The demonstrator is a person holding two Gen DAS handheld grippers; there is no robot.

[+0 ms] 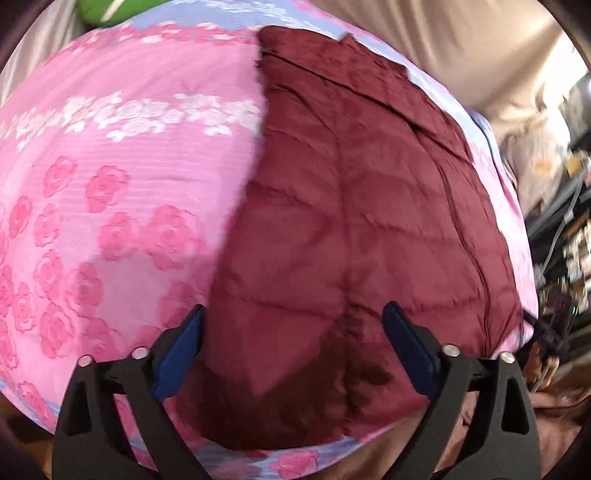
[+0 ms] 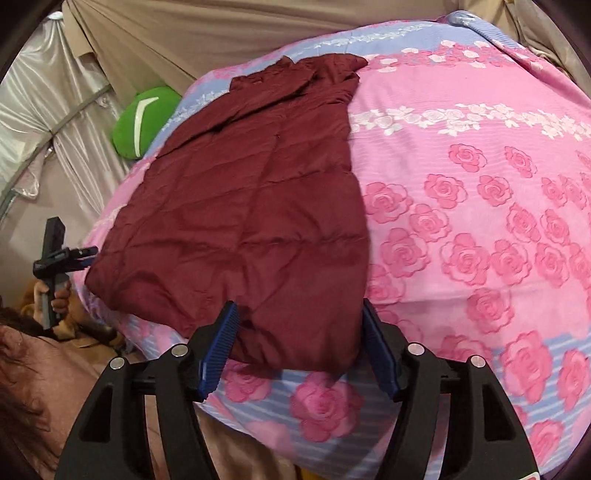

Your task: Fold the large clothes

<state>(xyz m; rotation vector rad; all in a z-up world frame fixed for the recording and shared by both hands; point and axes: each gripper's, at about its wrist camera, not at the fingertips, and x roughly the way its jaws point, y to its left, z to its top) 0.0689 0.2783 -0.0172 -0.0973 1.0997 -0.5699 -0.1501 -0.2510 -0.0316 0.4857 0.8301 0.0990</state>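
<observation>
A dark red quilted garment [image 1: 351, 221] [image 2: 251, 206] lies flat as a long strip on a pink bedspread with a rose print [image 1: 110, 184] [image 2: 480, 221]. My left gripper [image 1: 295, 321] hovers open over the garment's near end, and its blue pads [image 1: 184, 347] stand wide apart, clear of the cloth. It also shows in the right wrist view as the left gripper [image 2: 68, 254], held by a hand at the garment's left corner. My right gripper [image 2: 299, 328] is open, with the garment's near right corner lying loose between its fingers.
A green cushion [image 2: 144, 122] [image 1: 107, 11] lies at the bed's far side against beige and silvery drapes [image 2: 55, 110]. Blurred clutter on shelves [image 1: 565, 221] fills the right edge. The bed's near edge drops to beige cloth [image 2: 240, 443].
</observation>
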